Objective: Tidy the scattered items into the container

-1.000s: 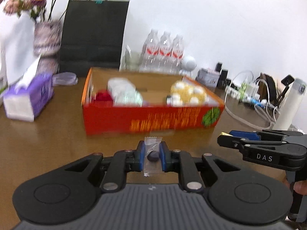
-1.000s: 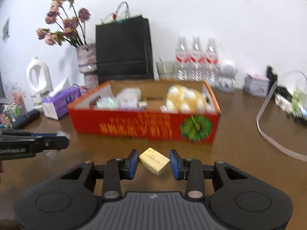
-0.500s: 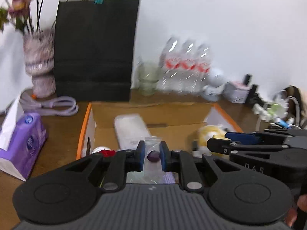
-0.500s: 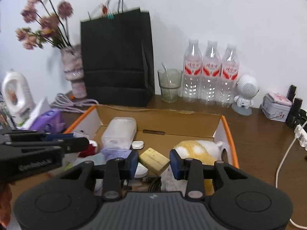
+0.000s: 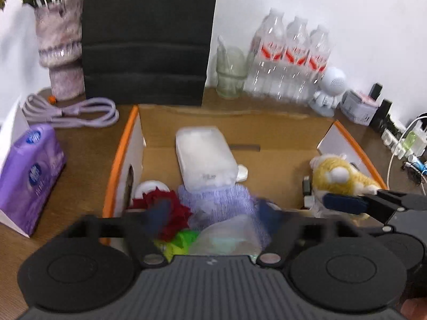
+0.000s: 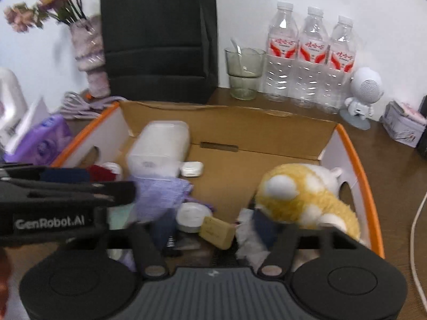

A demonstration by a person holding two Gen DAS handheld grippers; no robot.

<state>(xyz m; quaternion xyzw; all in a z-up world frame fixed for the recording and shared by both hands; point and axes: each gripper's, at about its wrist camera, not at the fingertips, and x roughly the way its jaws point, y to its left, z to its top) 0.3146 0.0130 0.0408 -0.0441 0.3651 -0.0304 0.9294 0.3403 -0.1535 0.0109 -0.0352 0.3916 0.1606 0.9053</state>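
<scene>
Opening over the cardboard box (image 6: 355,154), both pairs of fingers are spreading, with nothing pressed between them. Below the right gripper (image 6: 213,229), the tan block (image 6: 217,230) sits loose between the jaws, long axis across them, among the box's clutter. The left gripper (image 5: 210,213) hangs just beside it, over the clear plastic bag (image 5: 226,237). Farther back lies the plastic case (image 5: 204,157).

both grippers' jaws motion-blurred

We read "GenRobot.AI" in white on the left gripper (image 6: 66,186). We make out no other words.
</scene>
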